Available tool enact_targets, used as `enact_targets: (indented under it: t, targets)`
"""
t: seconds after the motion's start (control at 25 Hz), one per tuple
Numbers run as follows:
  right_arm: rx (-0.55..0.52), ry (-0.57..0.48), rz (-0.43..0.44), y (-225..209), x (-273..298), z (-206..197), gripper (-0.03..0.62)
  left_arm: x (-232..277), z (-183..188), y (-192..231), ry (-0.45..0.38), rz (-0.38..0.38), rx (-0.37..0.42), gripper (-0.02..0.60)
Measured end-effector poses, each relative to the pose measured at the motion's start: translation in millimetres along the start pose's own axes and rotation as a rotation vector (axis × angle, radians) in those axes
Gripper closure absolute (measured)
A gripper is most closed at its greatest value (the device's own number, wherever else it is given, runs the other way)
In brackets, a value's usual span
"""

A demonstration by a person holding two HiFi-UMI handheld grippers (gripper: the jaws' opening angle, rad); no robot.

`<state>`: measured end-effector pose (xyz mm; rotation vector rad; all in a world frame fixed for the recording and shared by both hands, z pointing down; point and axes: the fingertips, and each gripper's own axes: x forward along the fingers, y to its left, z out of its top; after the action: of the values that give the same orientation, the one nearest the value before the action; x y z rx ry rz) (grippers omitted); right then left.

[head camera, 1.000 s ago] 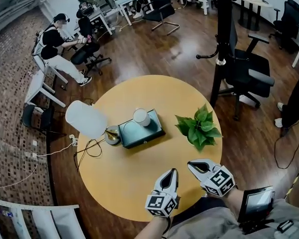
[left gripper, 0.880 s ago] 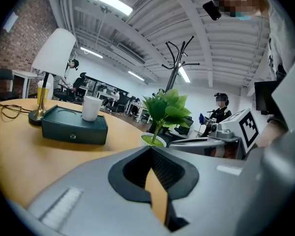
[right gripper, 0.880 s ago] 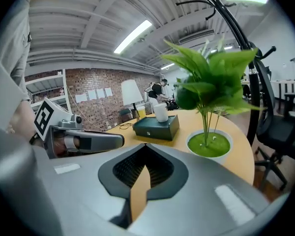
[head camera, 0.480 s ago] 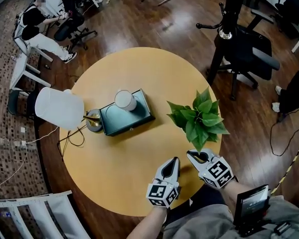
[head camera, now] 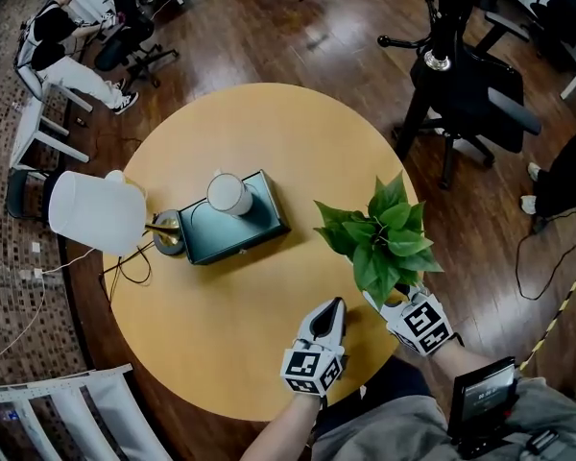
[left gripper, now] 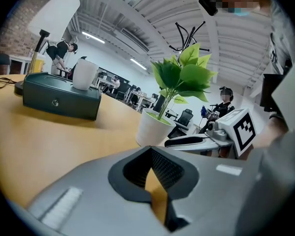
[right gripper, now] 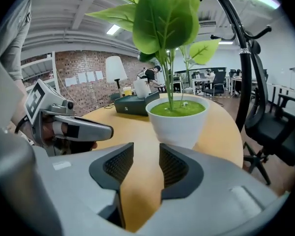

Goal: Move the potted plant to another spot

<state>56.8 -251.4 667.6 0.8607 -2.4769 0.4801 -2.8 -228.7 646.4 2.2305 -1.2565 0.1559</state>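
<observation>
The right gripper, jaws just opened with nothing between, is aimed at the potted plant for gripping; the left gripper, beside it, is closed and unused.

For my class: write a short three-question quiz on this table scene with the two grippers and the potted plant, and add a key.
1. True or false: the right gripper is shut on the potted plant.
2. What stands on the dark green box? A: a white cup. B: a red book. C: a glass bottle.
3. Which is nearer the plant, the left gripper or the right?

Key
1. False: its jaws stand apart, have just been opening, and nothing is between them; the plant stands just ahead.
2. A.
3. The right.
</observation>
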Motion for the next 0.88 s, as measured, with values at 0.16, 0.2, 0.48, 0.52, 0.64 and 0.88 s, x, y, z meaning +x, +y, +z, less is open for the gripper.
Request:
enact_targets:
  t: [0.16, 0.2, 0.48, 0.52, 0.64, 0.88]
  targets:
    - [-0.019, 0.006, -0.046, -22.4, 3.6, -1.6, 0.319, 5.0, 0.1, -0.8, -0.002, 0.000, -0.004, 0.581]
    - [-0.026, 0.004, -0.053, -26.7, 5.2, -0.9, 0.288, 5.4, -0.2, -0.7, -0.003, 0.001, -0.004, 0.581]
    - [-0.049, -0.023, -0.041, -51.5, 19.2, 13.8, 0.113, 4.2, 4.3, 2.5, -0.014, 0.022, -0.010, 0.581]
    - [-0.051, -0.025, -0.029, -53.0, 21.7, 14.4, 0.096, 3.7, 5.4, 2.4, -0.016, 0.026, -0.010, 0.581]
    - [-0.063, -0.043, 0.001, -54.0, 29.4, 25.9, 0.064, 2.4, 7.2, 3.6, -0.021, 0.039, -0.010, 0.581]
    - [-0.063, -0.078, -0.010, -58.6, 40.2, 37.2, 0.121, -5.3, 10.1, 7.5, -0.029, 0.056, -0.009, 0.581]
